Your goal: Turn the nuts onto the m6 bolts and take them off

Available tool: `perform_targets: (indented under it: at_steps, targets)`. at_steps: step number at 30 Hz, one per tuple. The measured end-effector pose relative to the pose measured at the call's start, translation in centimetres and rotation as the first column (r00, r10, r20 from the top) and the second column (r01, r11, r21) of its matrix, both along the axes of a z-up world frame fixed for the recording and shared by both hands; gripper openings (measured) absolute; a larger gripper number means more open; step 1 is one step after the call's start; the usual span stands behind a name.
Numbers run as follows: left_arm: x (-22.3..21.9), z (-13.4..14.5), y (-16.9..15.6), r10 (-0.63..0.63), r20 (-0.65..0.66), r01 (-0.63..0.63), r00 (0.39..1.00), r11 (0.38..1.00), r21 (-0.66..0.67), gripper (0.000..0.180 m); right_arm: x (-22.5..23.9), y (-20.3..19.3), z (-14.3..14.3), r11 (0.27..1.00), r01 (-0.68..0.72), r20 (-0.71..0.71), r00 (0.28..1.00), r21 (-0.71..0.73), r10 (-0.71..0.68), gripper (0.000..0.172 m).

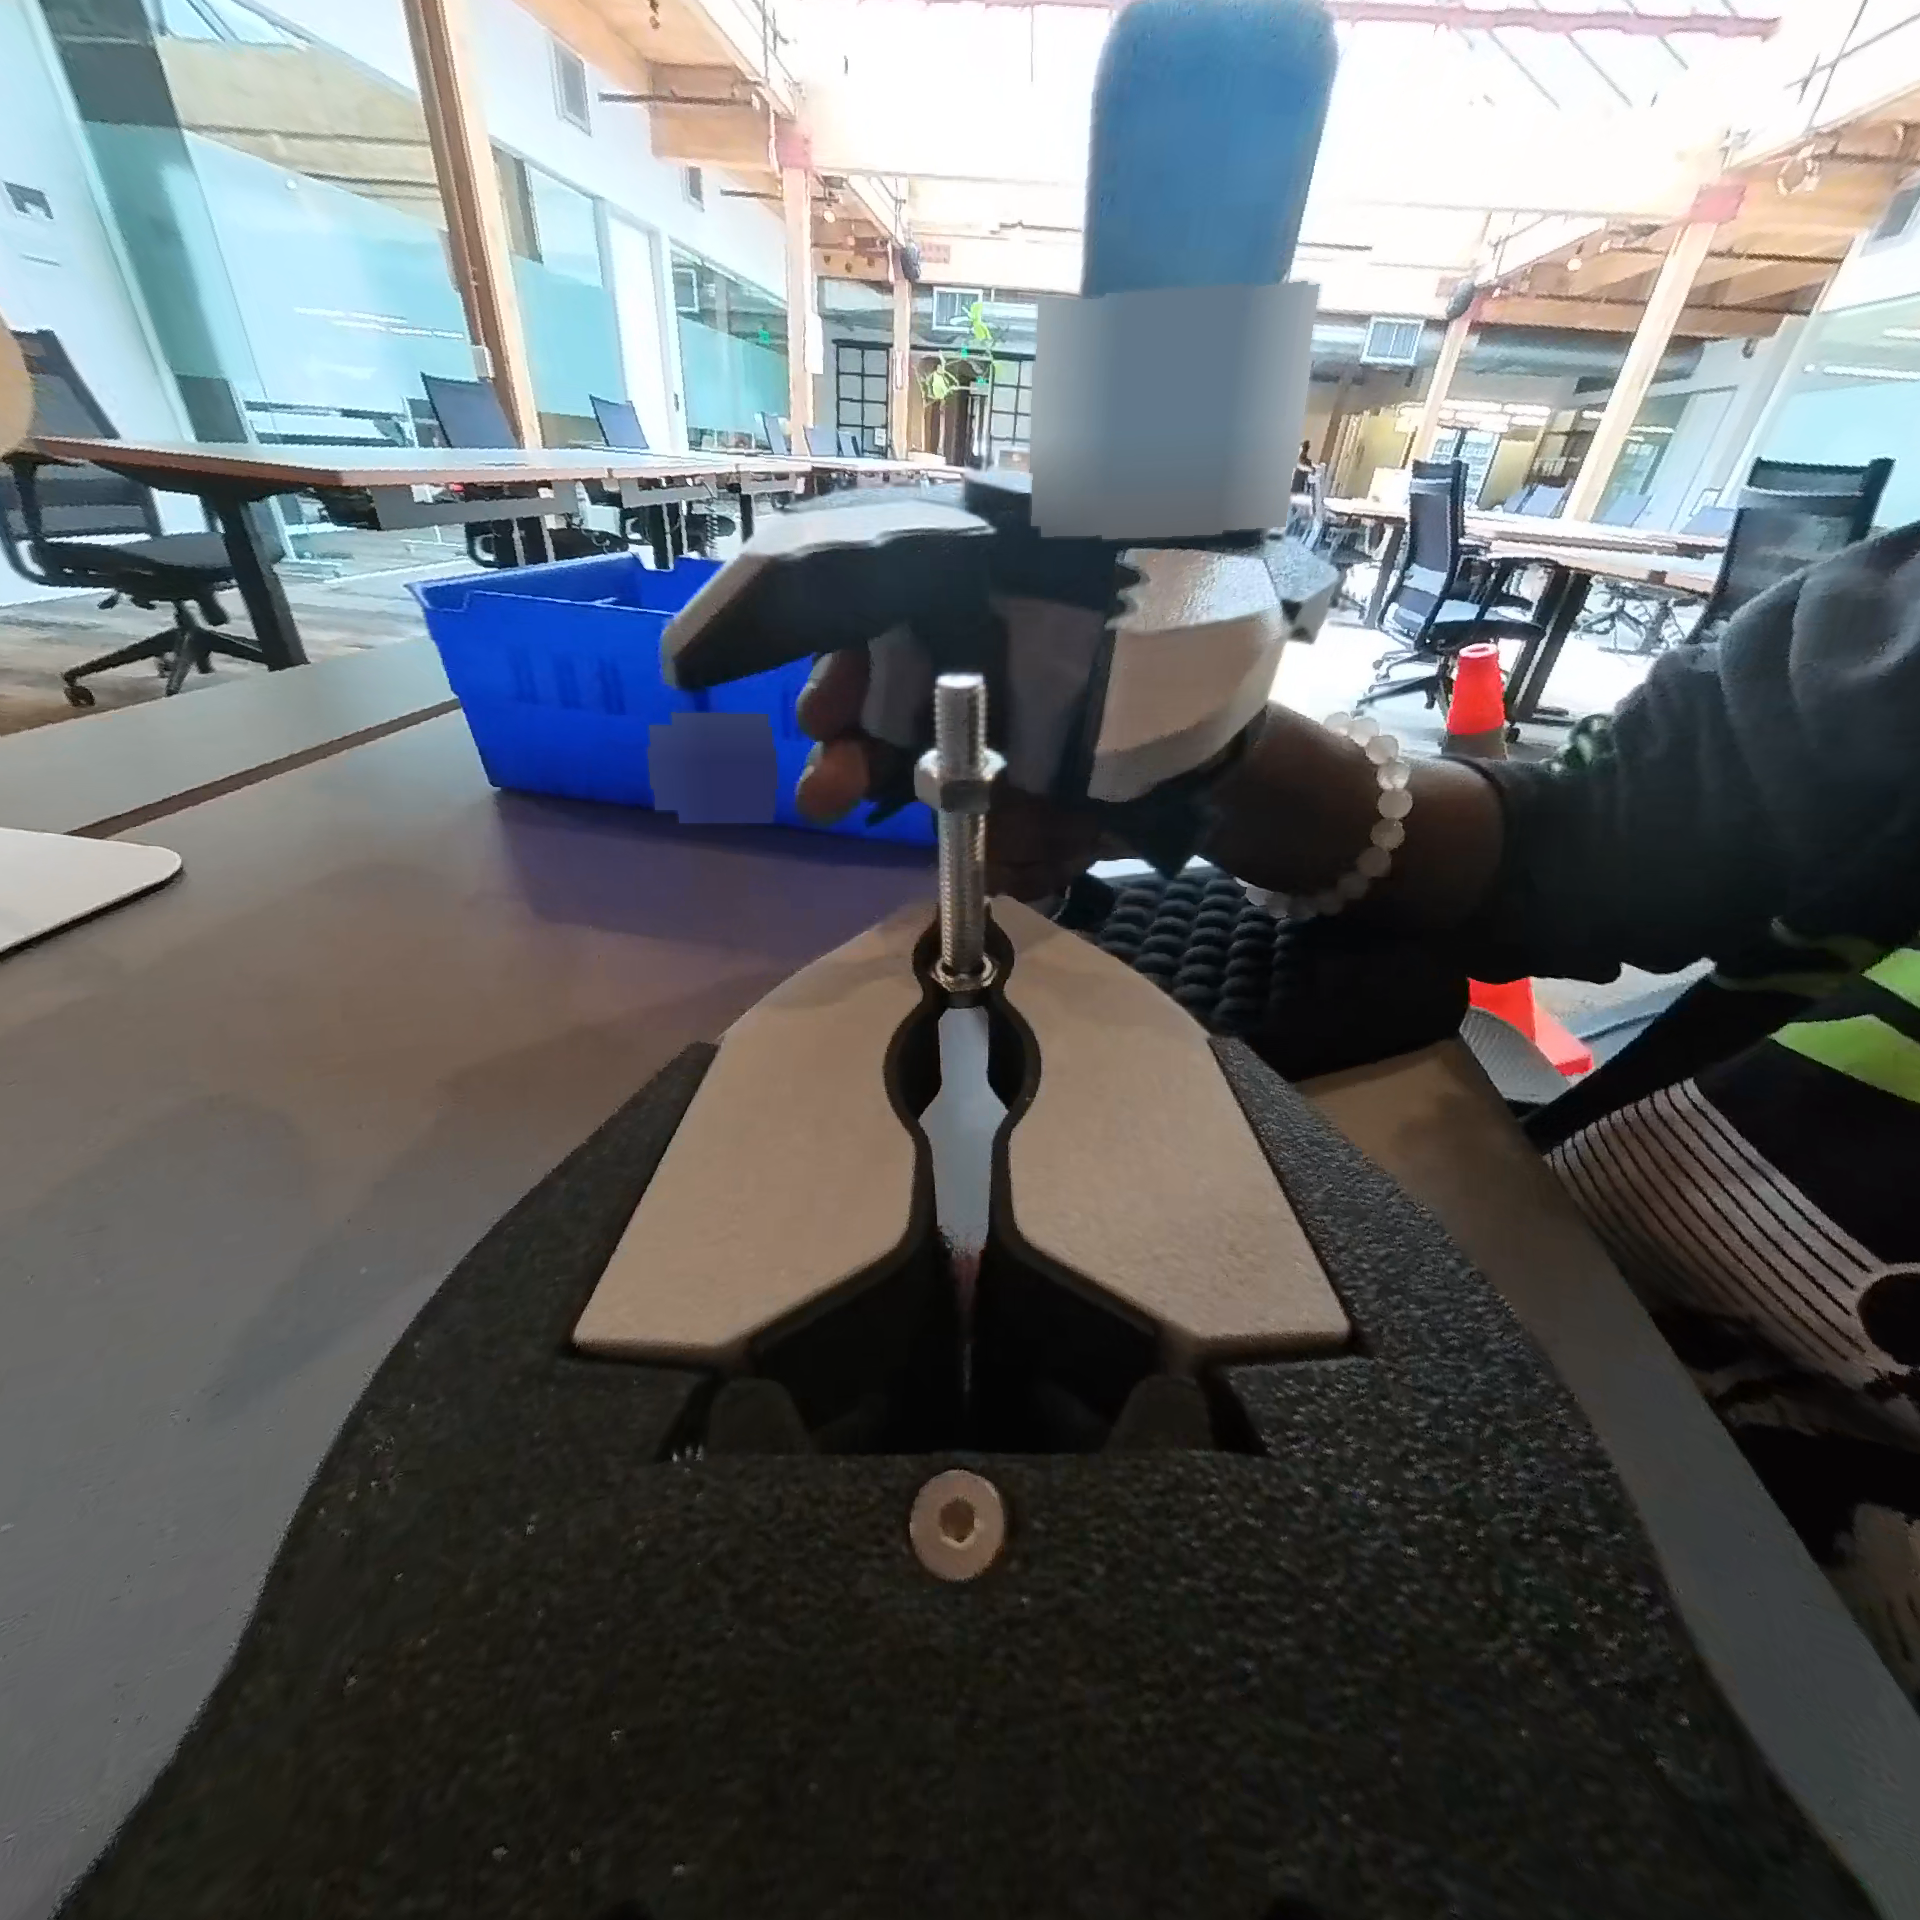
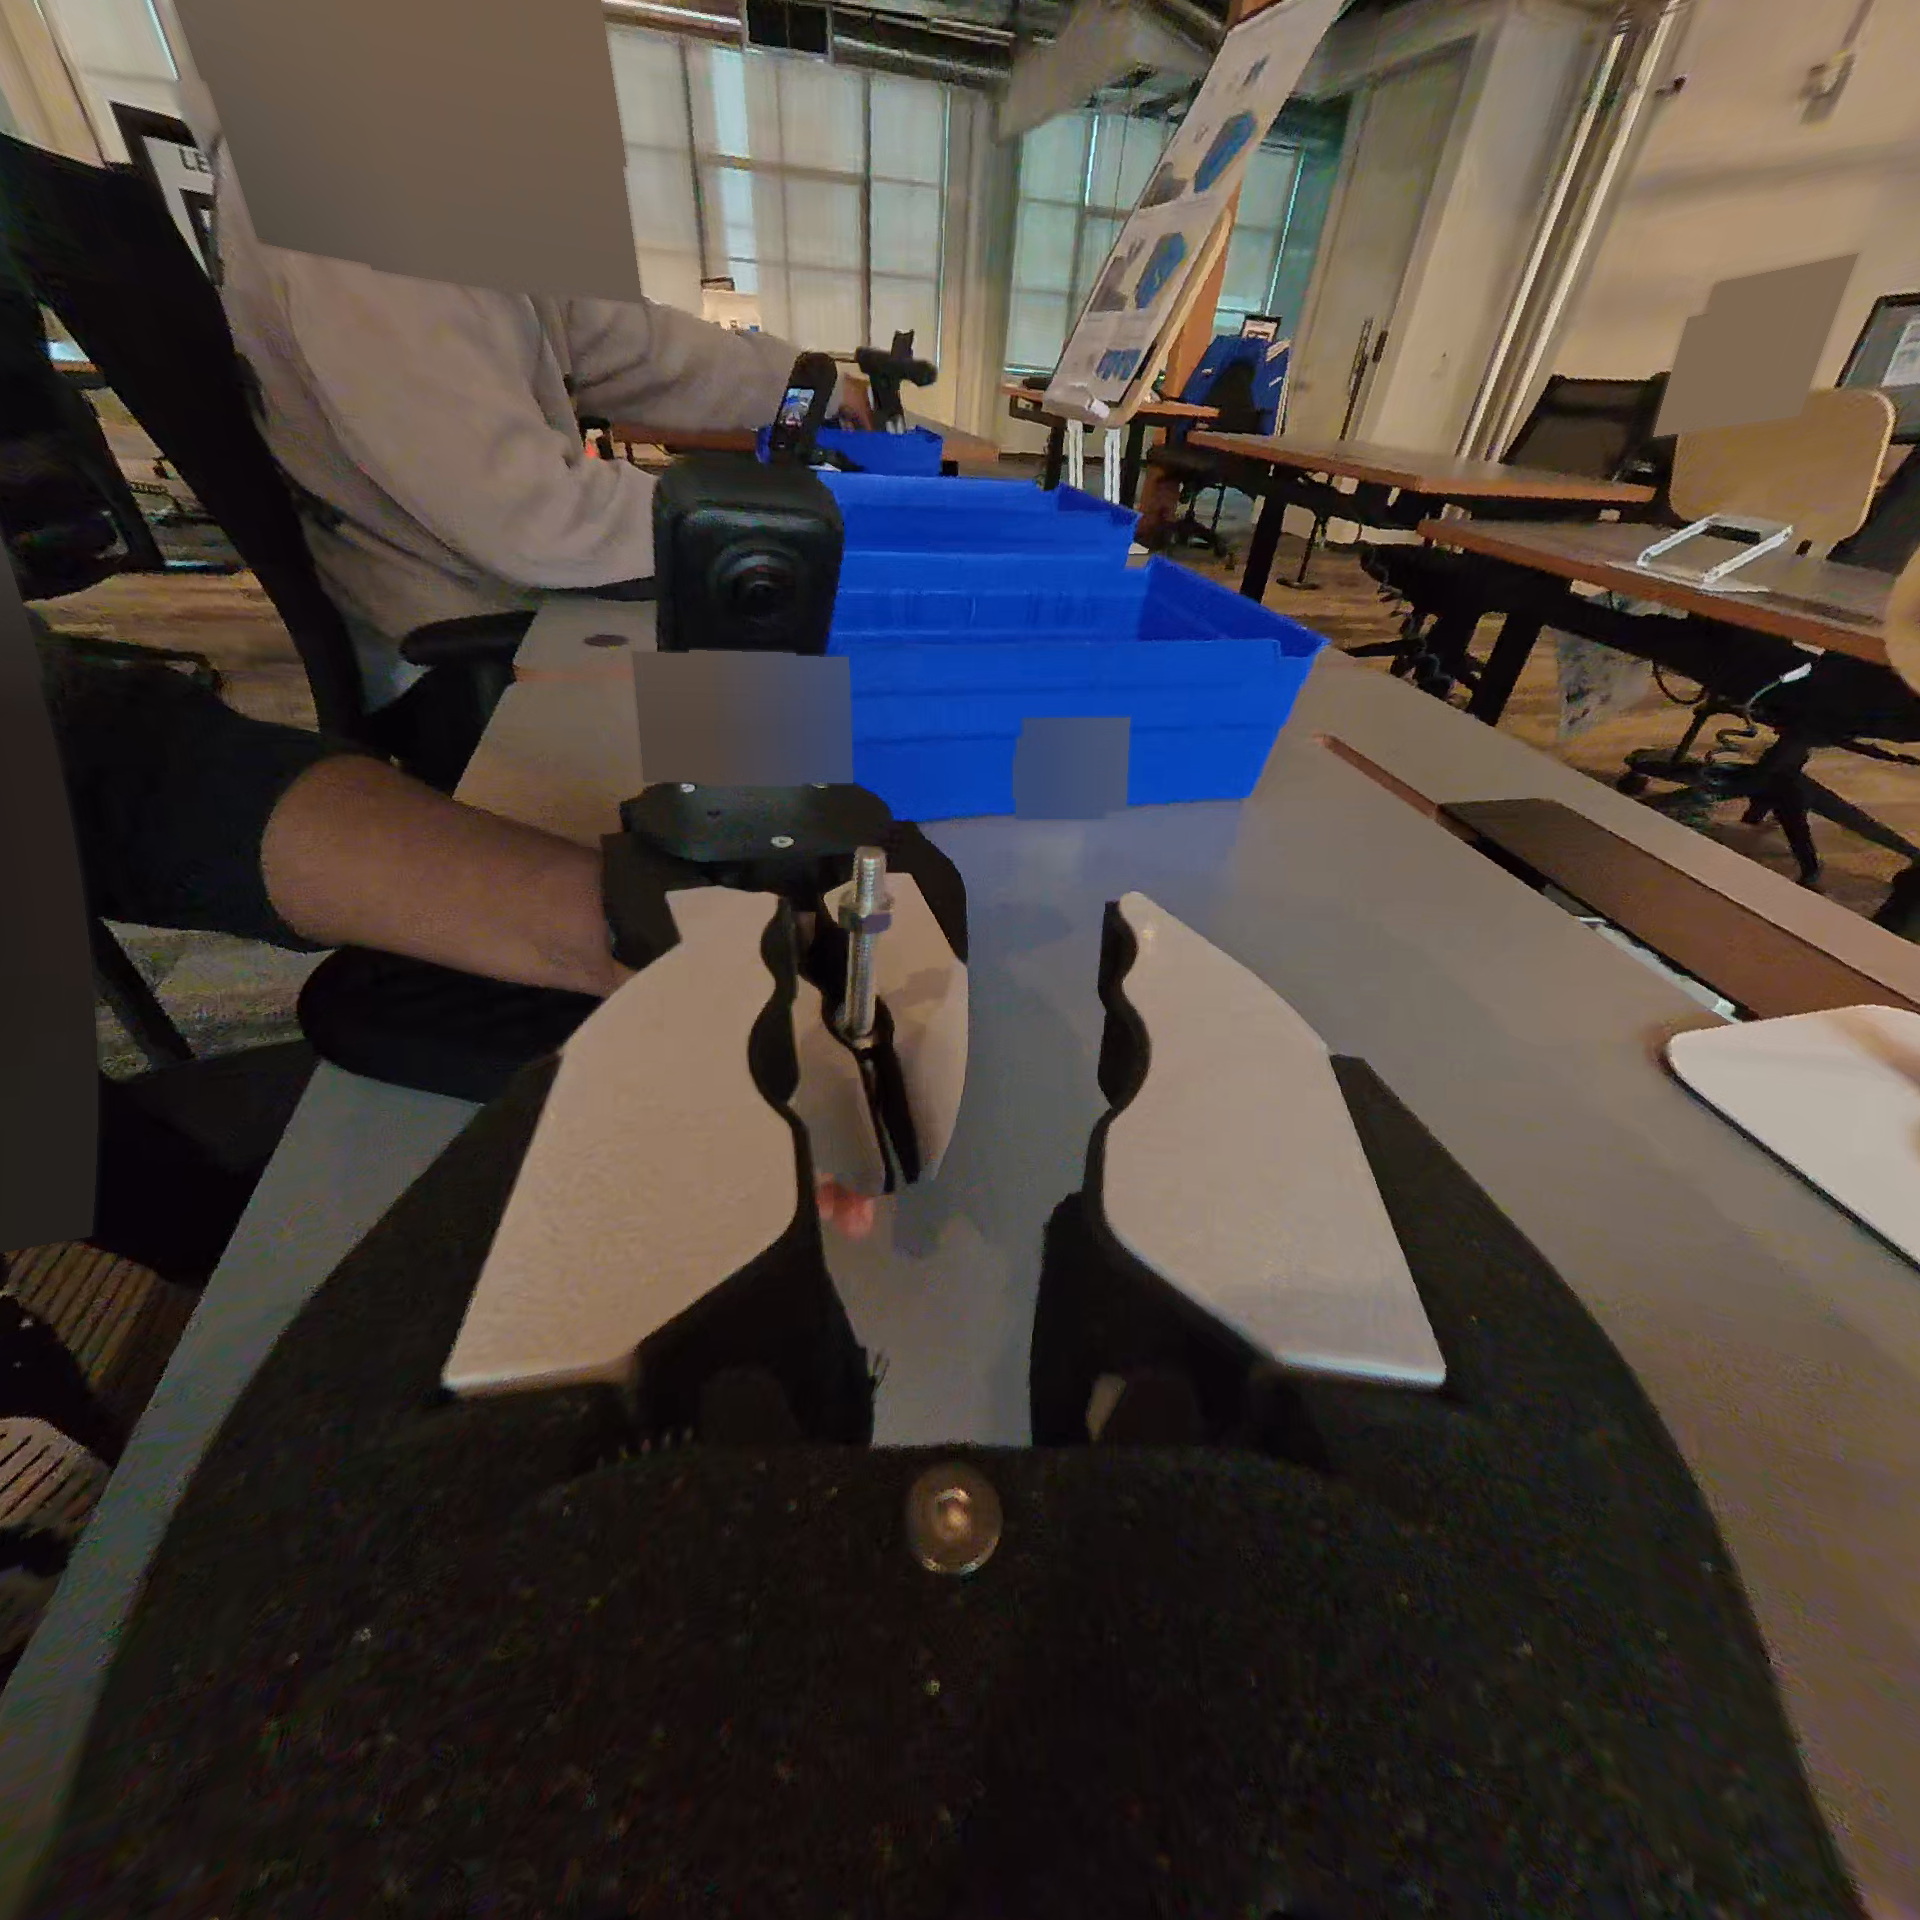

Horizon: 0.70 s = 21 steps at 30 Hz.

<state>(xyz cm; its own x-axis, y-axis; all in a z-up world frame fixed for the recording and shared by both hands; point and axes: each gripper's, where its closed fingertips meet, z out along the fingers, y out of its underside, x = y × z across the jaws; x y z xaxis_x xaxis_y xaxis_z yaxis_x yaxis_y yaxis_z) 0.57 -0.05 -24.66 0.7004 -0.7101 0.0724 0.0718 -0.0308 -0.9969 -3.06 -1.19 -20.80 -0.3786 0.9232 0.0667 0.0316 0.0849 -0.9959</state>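
1. The left gripper (image 1: 961,971) is closed on the foot of a bolt (image 1: 958,831) and holds it upright above the table (image 1: 364,1039).
2. A nut (image 1: 958,777) sits part way down the thread, so I judge the turning half done; taking it off remains.
3. The right gripper (image 2: 951,1039) stands wide and holds nothing, near the bolt.
4. The blue bin (image 1: 561,686) is far left; its label is blurred, and no writing can be read.

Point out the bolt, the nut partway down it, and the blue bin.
bolt (image 1: 958,883): left wrist view, on the threaded shank.
nut (image 1: 958,777): left wrist view, on its front flat.
blue bin (image 2: 1143,675): right wrist view, on the near wall.
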Motion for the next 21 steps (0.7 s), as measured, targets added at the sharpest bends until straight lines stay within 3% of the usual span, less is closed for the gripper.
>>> perform_targets:
  at_steps: [6, 11, 15, 21]
  targets:
    - [0.4, -0.4, -0.1, -0.019, -0.033, 0.018, 0.999, 1.0, -0.007, 0.003, -0.4, 0.4, -1.3, 1.0, 0.018, 0.042, 0.999, 0.015, -0.018, 0.052]
    - [0.2, -0.2, -0.1, -0.02, -0.007, 0.02, 1.0, 1.0, -0.009, 0.003, 0.9, 2.3, -0.6, 0.998, 0.007, 0.02, 1.0, -0.06, -0.006, 0.036]
    - [0.5, -0.3, -0.2, -0.027, -0.029, 0.027, 0.999, 1.0, -0.005, 0.003, 0.8, 0.1, 0.3, 0.987, -0.091, -0.019, 0.996, -0.129, 0.089, 0.046]
    - [0.5, -0.3, -0.3, -0.023, -0.035, 0.023, 0.999, 1.0, 0.008, 0.003, 0.4, 0.2, -0.5, 0.996, -0.059, 0.005, 0.998, -0.073, 0.059, 0.043]
